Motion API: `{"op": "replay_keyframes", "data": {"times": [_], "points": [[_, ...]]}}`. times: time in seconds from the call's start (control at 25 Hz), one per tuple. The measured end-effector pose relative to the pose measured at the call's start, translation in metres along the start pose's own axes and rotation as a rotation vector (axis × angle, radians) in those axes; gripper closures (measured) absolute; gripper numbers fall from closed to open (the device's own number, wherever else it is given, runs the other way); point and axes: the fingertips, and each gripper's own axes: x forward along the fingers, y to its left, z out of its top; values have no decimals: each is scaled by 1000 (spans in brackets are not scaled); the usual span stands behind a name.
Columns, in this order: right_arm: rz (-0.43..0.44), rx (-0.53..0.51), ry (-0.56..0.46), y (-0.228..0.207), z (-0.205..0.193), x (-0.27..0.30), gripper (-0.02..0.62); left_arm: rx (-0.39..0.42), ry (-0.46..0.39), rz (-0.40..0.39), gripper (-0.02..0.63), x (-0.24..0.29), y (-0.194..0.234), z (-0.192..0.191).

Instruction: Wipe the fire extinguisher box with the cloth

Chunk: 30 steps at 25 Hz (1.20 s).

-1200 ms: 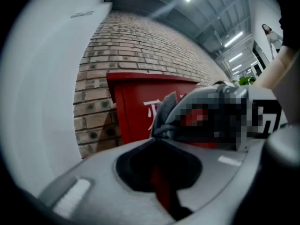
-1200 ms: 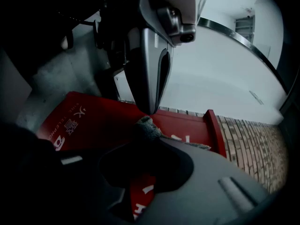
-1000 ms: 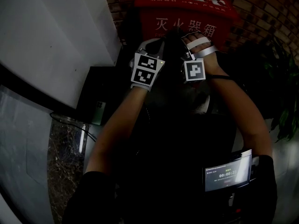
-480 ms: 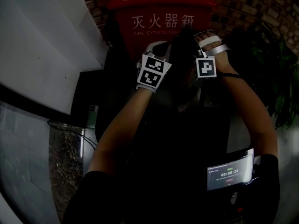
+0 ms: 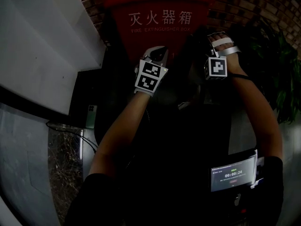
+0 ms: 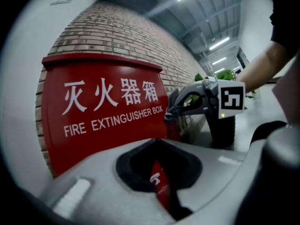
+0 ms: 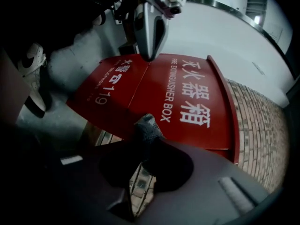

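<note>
— Ahead of the right gripper (image 7: 145, 142), what?
— Fire extinguisher box (image 7: 187, 102), its red front face close before the jaws. Jaws pinched tight on a dark cloth (image 7: 146, 124), tip poking out toward the box. Contact: cannot tell.
— Step?
— Likely the approach; no wiping evident yet. Next move: press the wad flat, then sweep across the lettering.
— Left gripper (image 6: 159, 172)?
— Beside the right one, jaws together. Only a red printed strip shows in the slit.
</note>
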Motion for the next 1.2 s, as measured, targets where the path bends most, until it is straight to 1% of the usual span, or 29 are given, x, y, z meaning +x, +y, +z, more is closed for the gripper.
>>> {"op": "replay_keyframes", "data": {"times": [0.08, 0.16, 0.24, 0.4, 0.48, 0.56, 0.68, 0.8, 0.84, 0.92, 1.04, 1.2], "points": [[-36, 31, -25, -12, 13, -6, 538, -19, -12, 16, 603, -8, 8, -5], [-67, 59, -64, -22, 36, -11, 537, -37, -35, 40, 603, -17, 20, -7], [-88, 55, -114, -30, 66, -12, 537, -47, -63, 71, 603, -29, 34, -9], [-126, 34, -211, -49, 130, -10, 537, -18, -97, 115, 603, -51, 62, -11], [-138, 15, -251, -56, 160, -3, 537, -27, -111, 157, 603, -63, 80, -15], [-147, -15, -290, -60, 189, 8, 537, -50, -116, 212, 603, -76, 96, -28], [-160, -67, -348, -65, 229, 23, 537, -93, -96, 277, 603, -89, 116, -61], [-162, -147, -372, -64, 259, 39, 537, -212, -96, 304, 603, -94, 134, -81], [-160, -179, -367, -62, 265, 45, 537, -242, -101, 310, 603, -94, 138, -83], [-148, -226, -351, -54, 272, 55, 537, -265, -107, 324, 603, -94, 143, -90], [-119, -259, -321, -37, 267, 64, 538, -256, -100, 325, 603, -87, 138, -99], [-104, -266, -282, -23, 245, 65, 537, -231, -119, 276, 603, -70, 116, -89]]}}
